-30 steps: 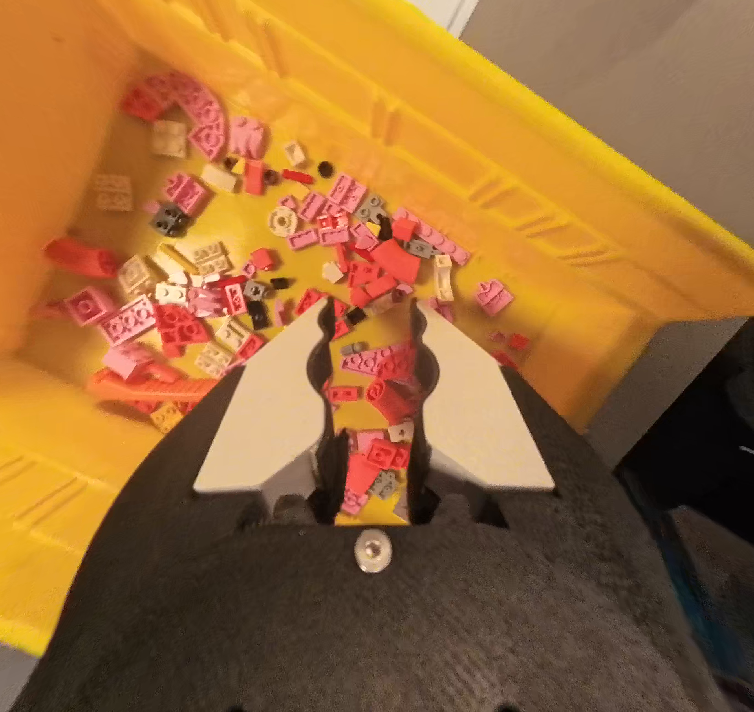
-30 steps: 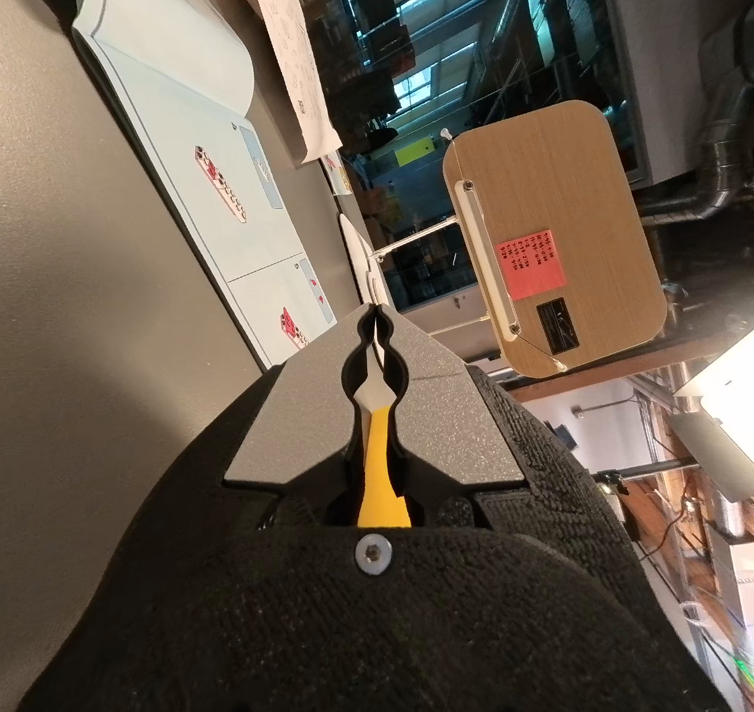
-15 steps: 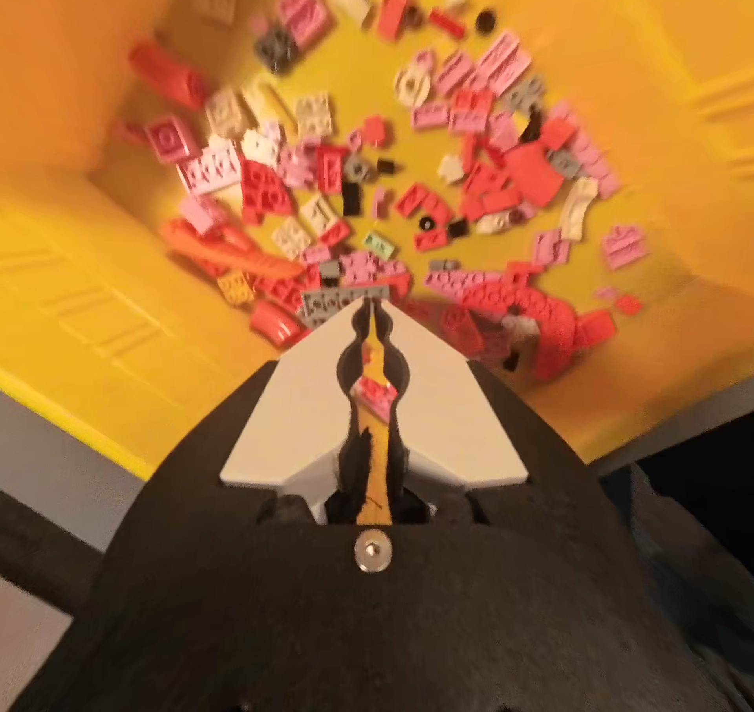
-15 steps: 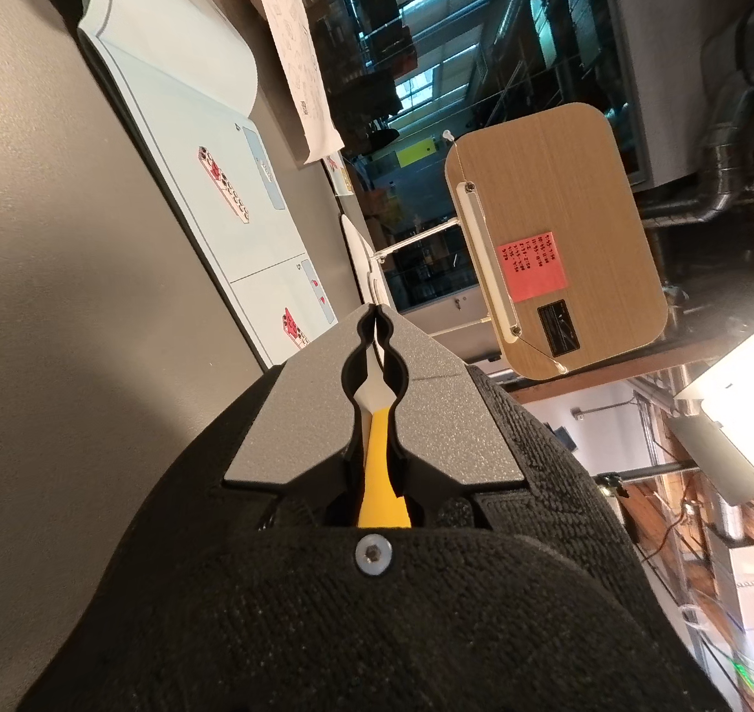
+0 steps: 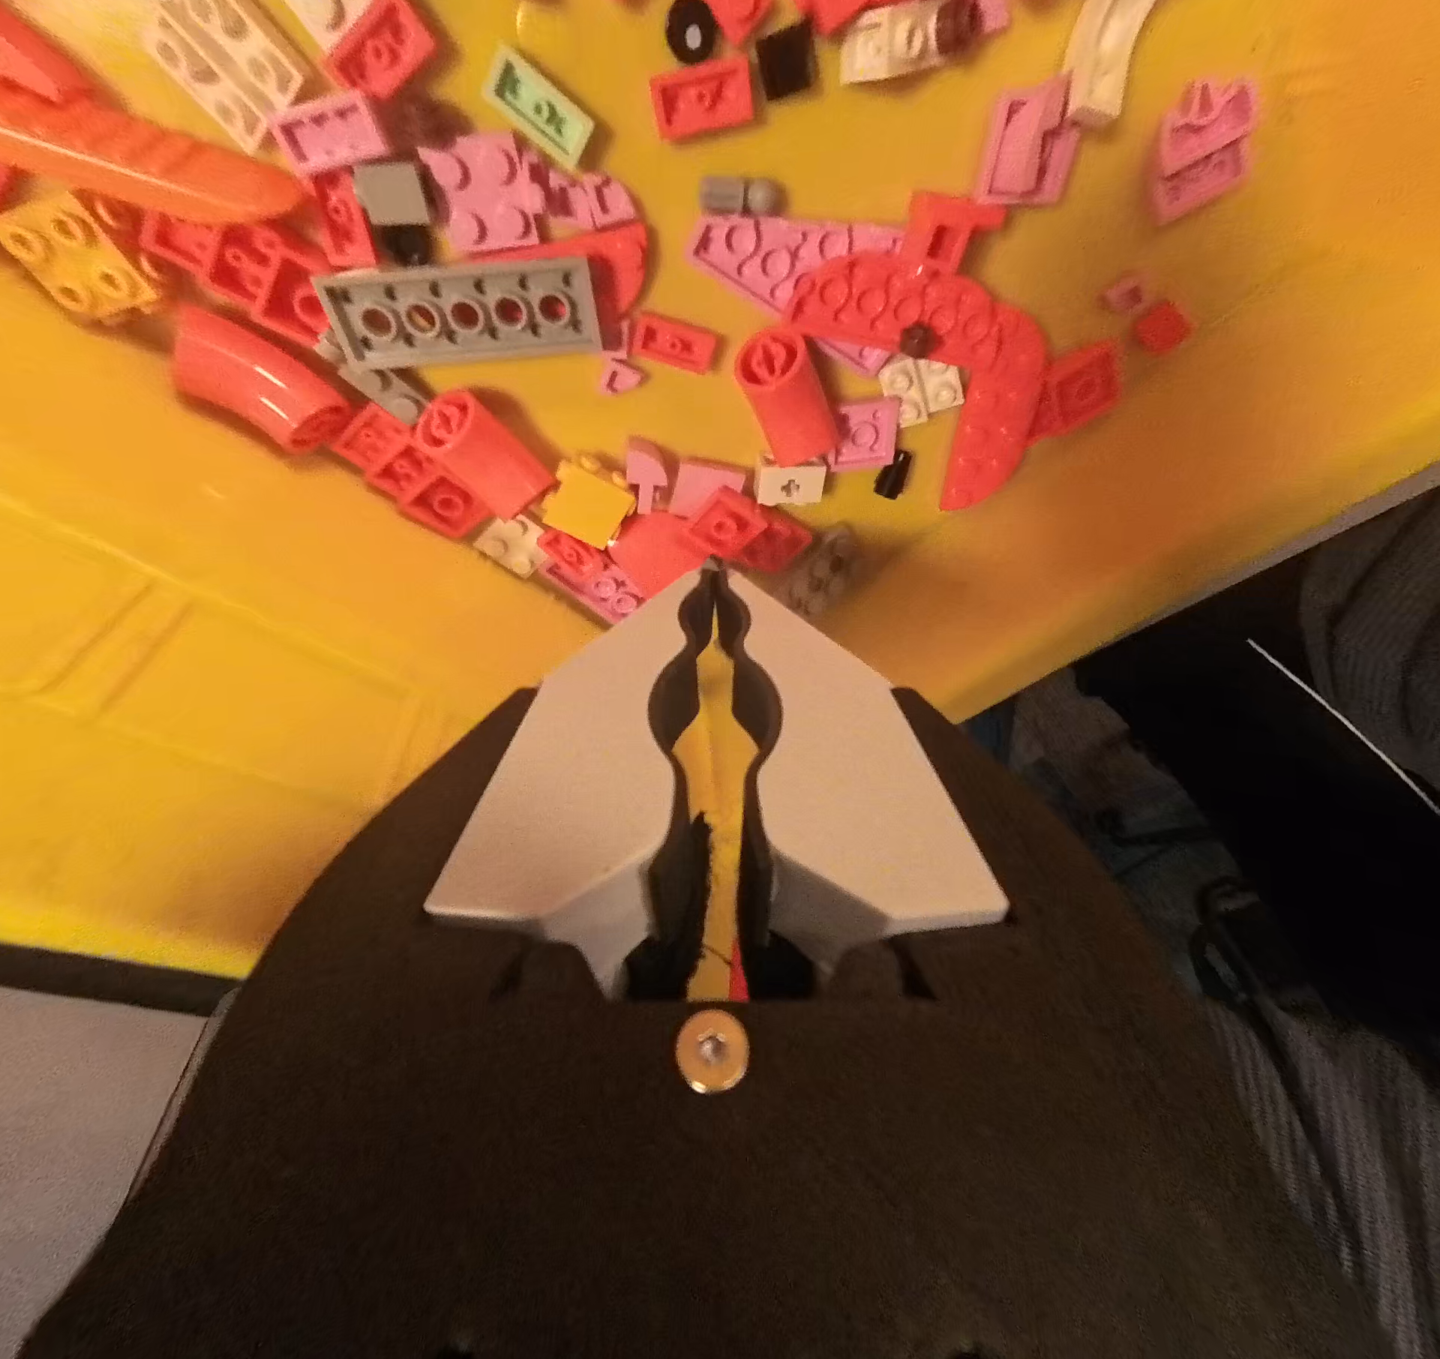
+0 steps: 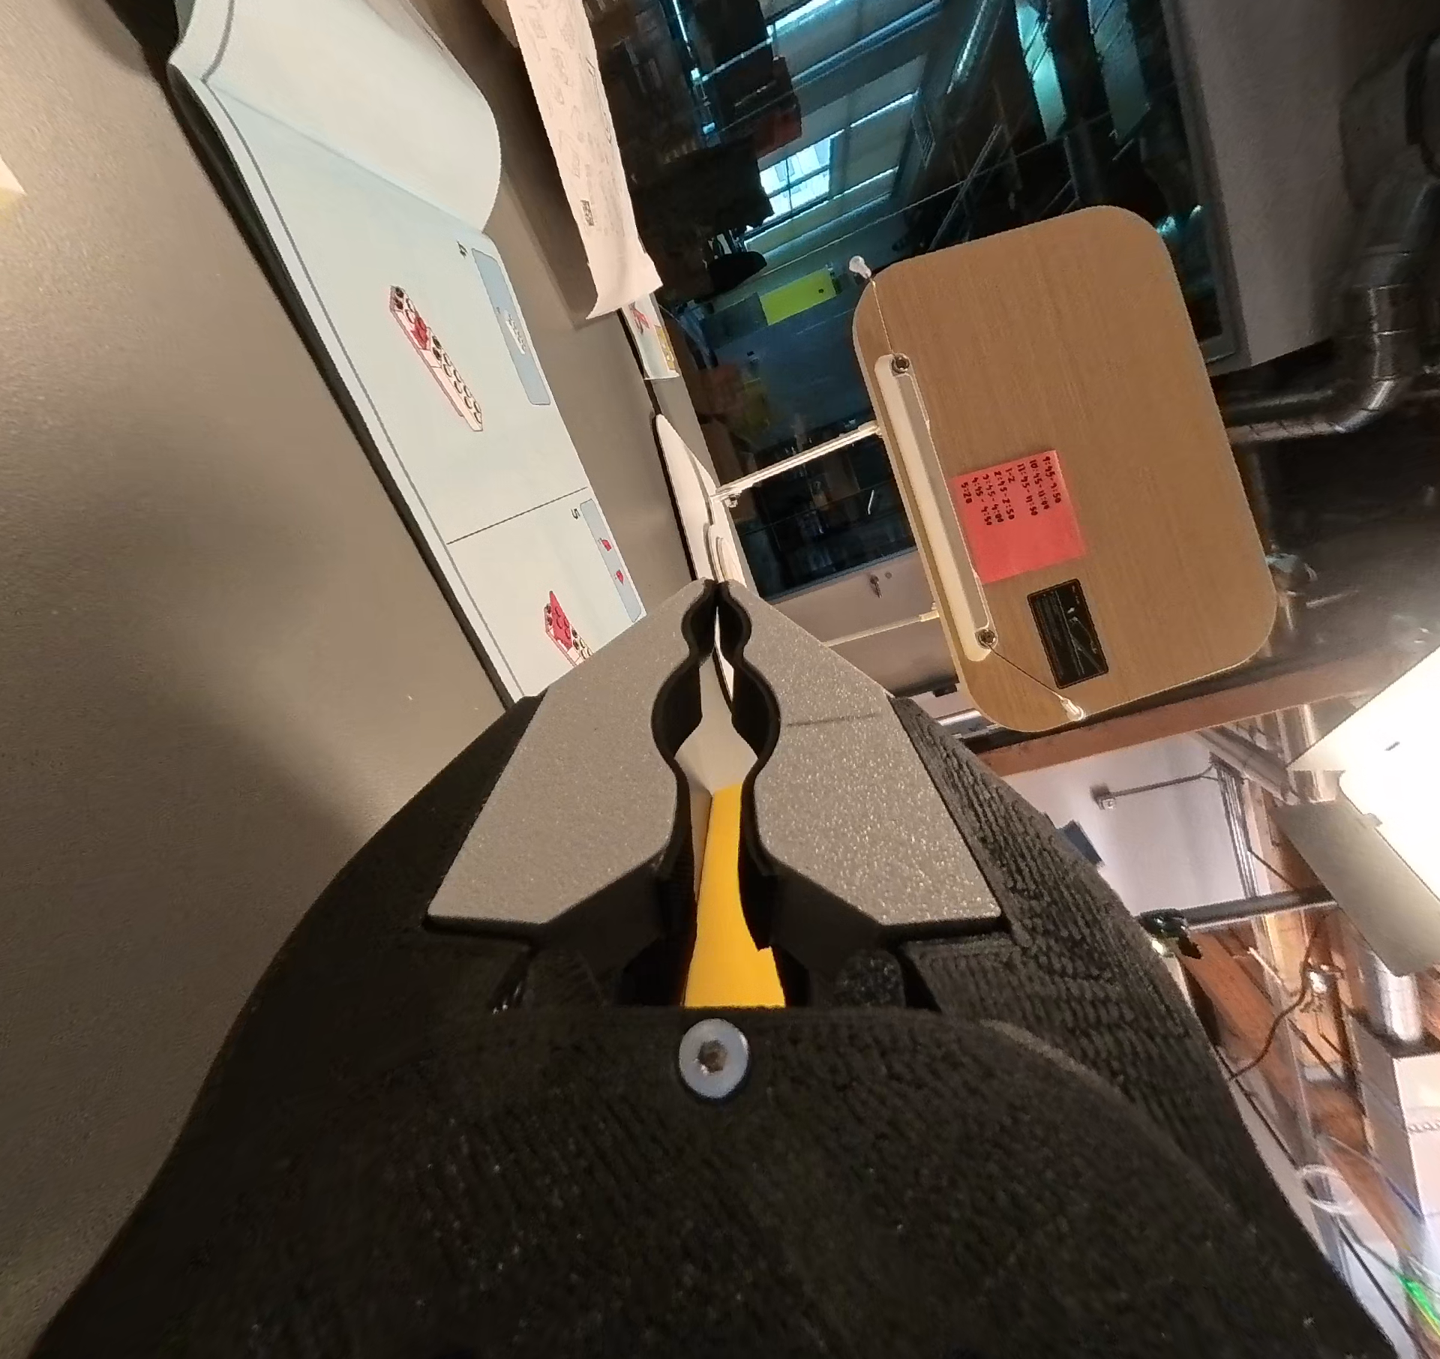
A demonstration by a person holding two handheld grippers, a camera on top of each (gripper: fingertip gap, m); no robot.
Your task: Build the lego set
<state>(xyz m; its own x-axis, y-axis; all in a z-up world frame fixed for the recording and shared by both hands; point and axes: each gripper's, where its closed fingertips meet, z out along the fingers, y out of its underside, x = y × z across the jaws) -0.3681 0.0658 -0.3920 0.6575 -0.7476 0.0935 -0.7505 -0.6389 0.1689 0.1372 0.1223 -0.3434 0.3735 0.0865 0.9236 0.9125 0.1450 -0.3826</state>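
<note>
Closer now, left claw [image 5: 713, 572] nears bricks [image 5: 725, 534]; right view lacks them.

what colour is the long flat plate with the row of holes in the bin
Grey: the long plate with holes lies among red and pink bricks, clearest in the left wrist view.

I am operating a left gripper [image 5: 714, 575] showing pale wedge fingers [image 5: 826, 768]; my right gripper [image 6: 715, 586] is wearing speckled grey ones [image 6: 841, 784], both bodies black, each carrying a silver screw [image 6: 712, 1061].
</note>
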